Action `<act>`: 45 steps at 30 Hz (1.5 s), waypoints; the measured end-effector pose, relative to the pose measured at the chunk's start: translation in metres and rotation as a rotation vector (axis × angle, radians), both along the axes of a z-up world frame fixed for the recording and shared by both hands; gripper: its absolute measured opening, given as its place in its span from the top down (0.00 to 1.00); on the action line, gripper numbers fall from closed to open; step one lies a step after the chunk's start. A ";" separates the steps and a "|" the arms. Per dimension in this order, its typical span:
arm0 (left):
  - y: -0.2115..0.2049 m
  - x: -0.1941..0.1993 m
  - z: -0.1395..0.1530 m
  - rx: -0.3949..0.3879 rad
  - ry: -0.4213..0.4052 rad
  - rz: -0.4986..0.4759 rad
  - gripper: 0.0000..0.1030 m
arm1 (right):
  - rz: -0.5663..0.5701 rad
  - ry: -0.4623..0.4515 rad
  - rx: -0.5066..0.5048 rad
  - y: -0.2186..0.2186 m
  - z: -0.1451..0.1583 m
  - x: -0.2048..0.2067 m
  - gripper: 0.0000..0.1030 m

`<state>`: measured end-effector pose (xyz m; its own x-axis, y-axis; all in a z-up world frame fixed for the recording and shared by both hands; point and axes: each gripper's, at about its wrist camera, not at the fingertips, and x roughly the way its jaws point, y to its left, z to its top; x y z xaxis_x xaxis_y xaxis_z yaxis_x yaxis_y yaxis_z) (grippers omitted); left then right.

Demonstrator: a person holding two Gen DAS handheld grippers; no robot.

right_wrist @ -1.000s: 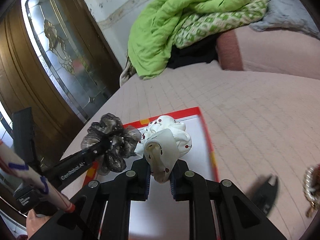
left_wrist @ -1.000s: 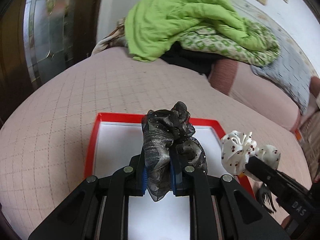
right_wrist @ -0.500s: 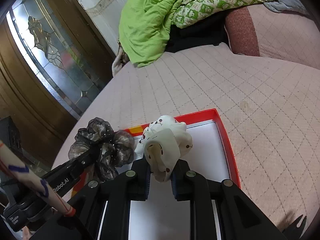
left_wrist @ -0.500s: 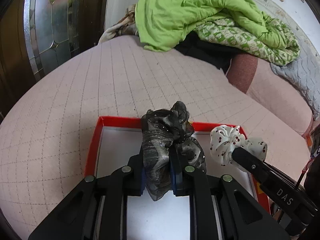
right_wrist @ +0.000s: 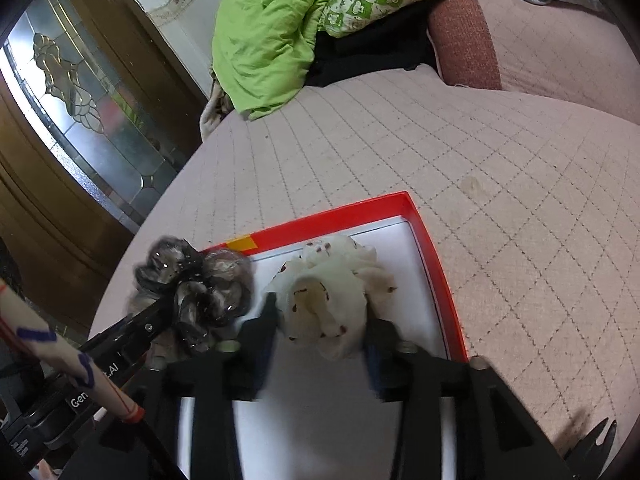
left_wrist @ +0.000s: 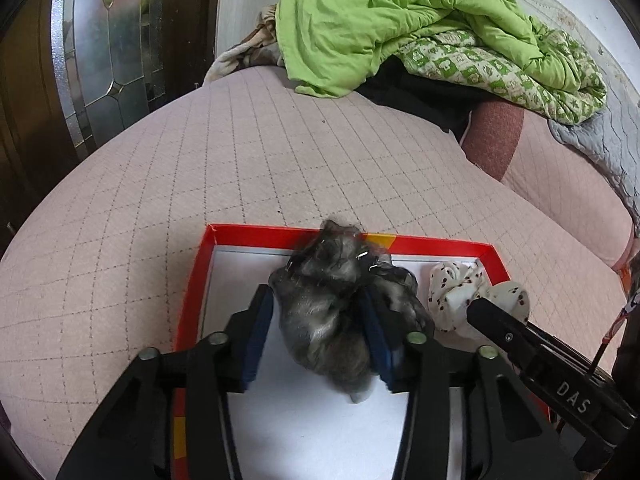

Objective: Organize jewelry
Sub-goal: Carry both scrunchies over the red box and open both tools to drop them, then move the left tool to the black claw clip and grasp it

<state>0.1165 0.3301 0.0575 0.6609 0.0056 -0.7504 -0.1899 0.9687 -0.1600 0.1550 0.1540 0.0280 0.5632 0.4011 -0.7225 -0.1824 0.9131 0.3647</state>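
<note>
Dark grey scrunchie (left_wrist: 328, 312), blurred, lies between the jaws of the left gripper (left_wrist: 320, 320) over the white floor of a red-rimmed box (left_wrist: 192, 292). The jaws have just been opening; a gap shows beside the left blue pad (left_wrist: 256, 336), while on the right side the fabric lies against the pad, so the grip appears released. In the right wrist view the same scrunchie (right_wrist: 196, 288) sits at the far left part of the box, at the tip of the left gripper (right_wrist: 160, 316).

White scrunchie with dark red dots (right_wrist: 328, 300) lies between the jaws of the right gripper (right_wrist: 320, 328), likewise over the box floor, toward the right wall of the box (right_wrist: 440, 280). These jaws have also just been opening and stand apart on either side of the fabric; the pads are blurred. In the left wrist view this scrunchie (left_wrist: 460, 292) is just beside the grey one, in the far right corner.

The box rests on a pink quilted bed (left_wrist: 200, 160). At the far end of the bed lies a bunched green duvet (left_wrist: 380, 20). A wooden door with leaded glass (right_wrist: 80, 120) stands to the left. A black claw hair clip (right_wrist: 592, 444) lies on the bed at the lower right.
</note>
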 end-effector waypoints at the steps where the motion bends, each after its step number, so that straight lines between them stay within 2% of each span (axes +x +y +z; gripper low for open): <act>1: 0.001 0.000 0.001 0.001 -0.003 0.002 0.56 | 0.003 -0.007 -0.006 0.001 0.002 -0.001 0.52; 5: 0.001 -0.001 0.002 -0.003 -0.011 0.007 0.54 | 0.011 -0.026 0.000 0.002 0.010 -0.005 0.51; 8: 0.000 -0.002 0.004 0.004 -0.024 0.010 0.51 | 0.010 -0.046 0.007 0.002 0.018 -0.008 0.44; 17: 0.000 -0.010 0.014 0.019 -0.066 0.024 0.44 | 0.027 -0.087 0.028 0.005 0.039 -0.019 0.44; 26: -0.002 -0.016 0.024 0.041 -0.101 0.037 0.41 | 0.025 -0.115 0.050 -0.002 0.055 -0.029 0.44; 35: -0.023 -0.027 0.040 0.076 -0.164 0.012 0.37 | -0.030 -0.125 0.061 -0.038 0.071 -0.047 0.44; 45: -0.085 -0.038 0.047 0.099 -0.209 -0.136 0.37 | -0.142 -0.138 0.038 -0.112 0.084 -0.083 0.44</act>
<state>0.0790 0.2456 0.1049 0.8014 -0.0270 -0.5975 -0.0298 0.9959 -0.0849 0.0720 0.0417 0.1123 0.7084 0.3360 -0.6207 -0.1035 0.9194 0.3796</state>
